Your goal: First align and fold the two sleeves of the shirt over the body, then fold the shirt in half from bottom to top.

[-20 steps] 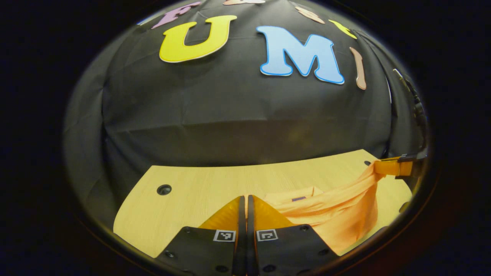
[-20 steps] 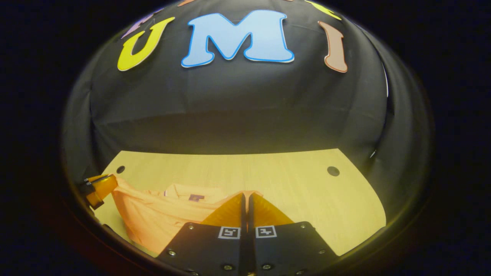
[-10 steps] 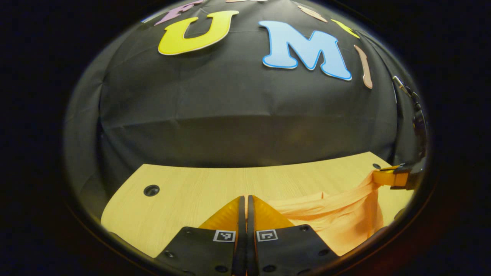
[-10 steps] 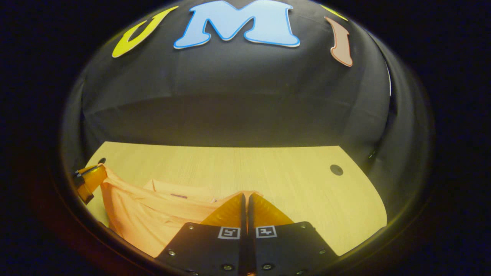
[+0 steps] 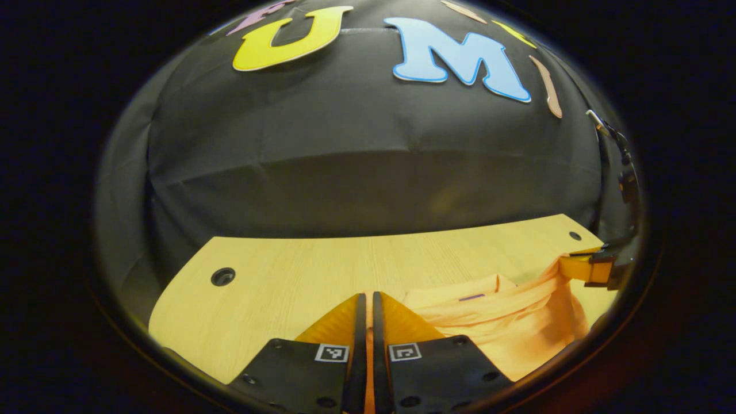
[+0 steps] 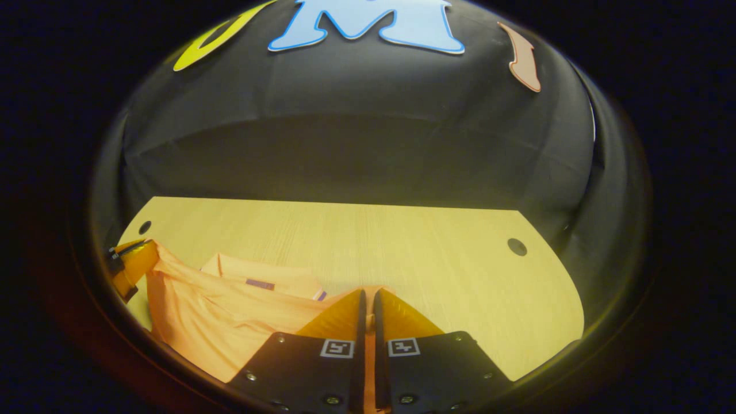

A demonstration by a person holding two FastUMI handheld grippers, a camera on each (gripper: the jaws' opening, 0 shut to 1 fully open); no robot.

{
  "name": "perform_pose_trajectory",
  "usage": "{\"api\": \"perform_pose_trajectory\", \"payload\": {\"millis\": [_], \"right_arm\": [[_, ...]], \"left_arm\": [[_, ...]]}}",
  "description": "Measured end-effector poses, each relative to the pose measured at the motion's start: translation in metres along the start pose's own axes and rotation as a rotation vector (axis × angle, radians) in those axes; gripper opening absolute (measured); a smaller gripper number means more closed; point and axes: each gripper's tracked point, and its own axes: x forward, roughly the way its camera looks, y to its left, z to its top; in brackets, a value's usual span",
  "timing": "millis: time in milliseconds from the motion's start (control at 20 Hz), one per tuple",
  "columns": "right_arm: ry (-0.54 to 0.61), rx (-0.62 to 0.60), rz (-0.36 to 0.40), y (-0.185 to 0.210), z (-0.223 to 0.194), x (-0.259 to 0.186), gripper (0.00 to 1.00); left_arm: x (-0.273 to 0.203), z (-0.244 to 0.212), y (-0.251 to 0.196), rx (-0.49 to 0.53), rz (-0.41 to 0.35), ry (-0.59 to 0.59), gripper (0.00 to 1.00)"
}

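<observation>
Since the earlier frames both claws are tilting lower toward the desk (image 5: 276, 276), and the collar with its small purple tag is coming back into sight beyond the raised cloth.

Left gripper view: the left claw (image 5: 364, 305) is closed, its fingers together with a thin strip of orange cloth showing between them. The shirt (image 5: 512, 328) is lying to the right of this claw, partly bunched on the desk and partly lifted. The right claw (image 5: 581, 267) is appearing at the far right edge, a corner of the shirt reaching up to its tip. A round hole (image 5: 222, 276) is sitting in the desk to the left of the shirt.

Right gripper view: the right claw (image 6: 368, 302) is likewise closed on a strip of orange cloth. The shirt (image 6: 224, 322) is spreading to the left of it, the purple tag (image 6: 260, 283) lying on the collar behind the lifted edge. The left claw (image 6: 131, 261) is appearing at the far left edge, the shirt's other corner drawn up to it. The desk (image 6: 437, 259) is extending to the right of the shirt.
</observation>
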Motion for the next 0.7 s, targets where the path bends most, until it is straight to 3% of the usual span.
{"api": "perform_pose_trajectory", "payload": {"millis": [150, 200, 400, 450, 500, 550, 650, 700], "right_arm": [[-0.005, -0.016, -0.001, -0.002, 0.001, -0.006, 0.13], [-0.008, -0.025, 0.001, -0.002, 0.002, -0.008, 0.22], [-0.031, -0.051, 0.015, -0.003, 0.009, -0.025, 0.41], [-0.039, -0.052, 0.026, -0.002, 0.01, -0.029, 0.42], [-0.046, -0.054, 0.026, -0.002, 0.012, -0.035, 0.55], [-0.054, -0.057, 0.029, -0.002, 0.013, -0.042, 0.54], [-0.069, -0.058, 0.038, -0.002, 0.015, -0.058, 0.64], [-0.081, -0.058, 0.04, -0.003, 0.017, -0.066, 0.7]], "left_arm": [[-0.005, -0.003, -0.008, -0.013, -0.027, 0.019, 0.11], [-0.008, -0.003, -0.011, -0.018, -0.037, 0.029, 0.14], [-0.024, 0.003, -0.016, -0.033, -0.041, 0.03, 0.48], [-0.03, 0.006, -0.018, -0.031, -0.039, 0.022, 0.53], [-0.037, 0.008, -0.019, -0.03, -0.039, 0.016, 0.6], [-0.044, 0.012, -0.021, -0.029, -0.039, 0.008, 0.65], [-0.061, 0.021, -0.021, -0.026, -0.031, -0.017, 0.79], [-0.07, 0.026, -0.022, -0.024, -0.03, -0.034, 0.74]]}}
